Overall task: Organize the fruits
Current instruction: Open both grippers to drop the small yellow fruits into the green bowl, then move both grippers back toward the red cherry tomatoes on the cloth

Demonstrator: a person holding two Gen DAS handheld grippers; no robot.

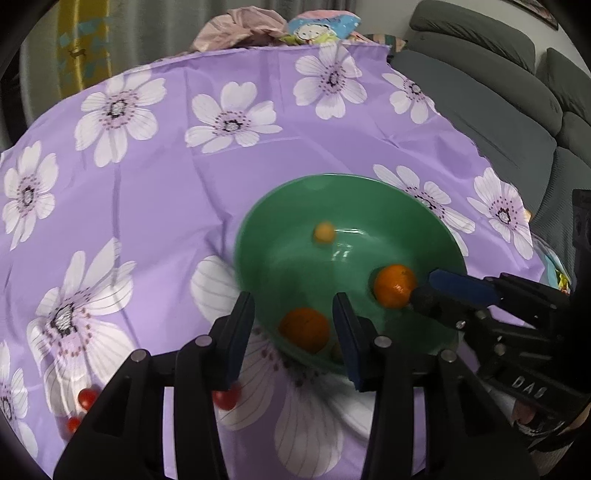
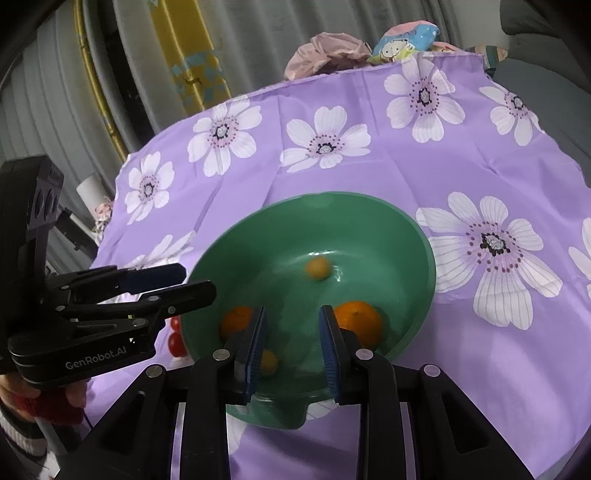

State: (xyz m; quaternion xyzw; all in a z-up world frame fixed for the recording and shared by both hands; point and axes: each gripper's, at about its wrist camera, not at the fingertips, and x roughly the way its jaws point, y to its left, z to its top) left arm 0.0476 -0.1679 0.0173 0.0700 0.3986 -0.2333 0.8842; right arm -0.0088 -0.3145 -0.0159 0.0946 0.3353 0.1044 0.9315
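A green bowl (image 1: 332, 178) (image 2: 332, 194) sits on the purple flowered cloth. It holds two oranges (image 1: 304, 328) (image 1: 394, 286), a blurred small yellow fruit (image 1: 324, 232) (image 2: 317, 267) and another yellow one (image 2: 269, 362) near the front wall. My left gripper (image 1: 292, 299) (image 2: 197, 282) hangs open over the bowl's left side; the nearer orange (image 2: 238, 319) lies below, untouched. My right gripper (image 2: 293, 310) (image 1: 424, 286) reaches in over the near rim, jaws drawn close with only bowl showing between them, beside the other orange (image 2: 360, 323).
Three red cherry tomatoes (image 1: 86, 398) (image 1: 227, 398) (image 2: 175, 343) lie on the cloth (image 1: 166, 184) left of the bowl. Crumpled pink fabric (image 1: 240, 29) and a cartoon-printed bag (image 2: 399, 48) sit at the table's far edge. A grey sofa (image 1: 498, 110) stands to the right.
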